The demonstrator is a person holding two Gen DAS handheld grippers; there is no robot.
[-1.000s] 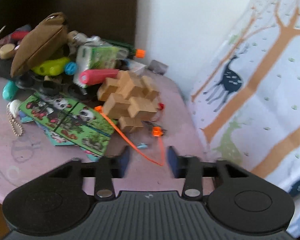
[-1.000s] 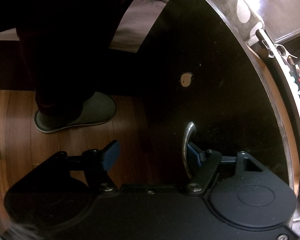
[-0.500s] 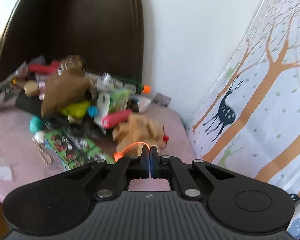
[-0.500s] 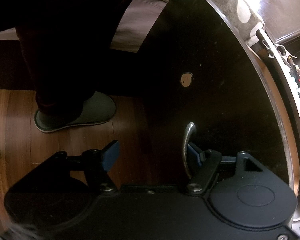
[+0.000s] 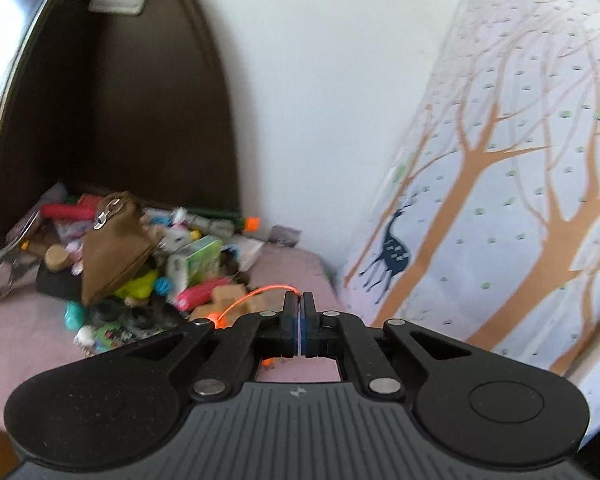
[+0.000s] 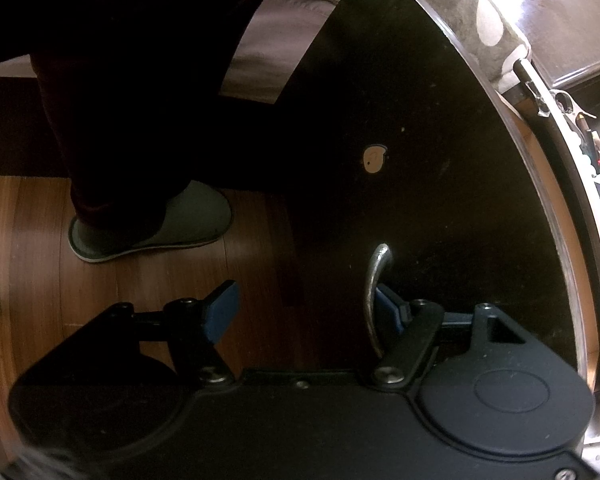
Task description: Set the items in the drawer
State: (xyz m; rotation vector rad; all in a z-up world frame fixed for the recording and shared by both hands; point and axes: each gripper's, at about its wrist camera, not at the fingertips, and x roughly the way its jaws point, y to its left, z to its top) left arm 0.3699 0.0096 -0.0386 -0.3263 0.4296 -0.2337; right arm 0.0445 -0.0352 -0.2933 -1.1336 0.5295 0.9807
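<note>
The thin orange cord was pinched in the tight-closed left gripper, above the pink table, beside the toy pile. It should be carried slowly so it would not slip. The right gripper was wide open, one finger hooked behind the drawer handle.

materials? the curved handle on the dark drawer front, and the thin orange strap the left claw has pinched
Curved silver handle: looks like polished metal, with a bright specular glint along its bend. Glossy dark drawer front: probably lacquered wood or laminate, mirror-like sheen. Thin orange strap: likely flexible plastic, like a cable tie; it holds a smooth springy arc from the left claw.
</note>
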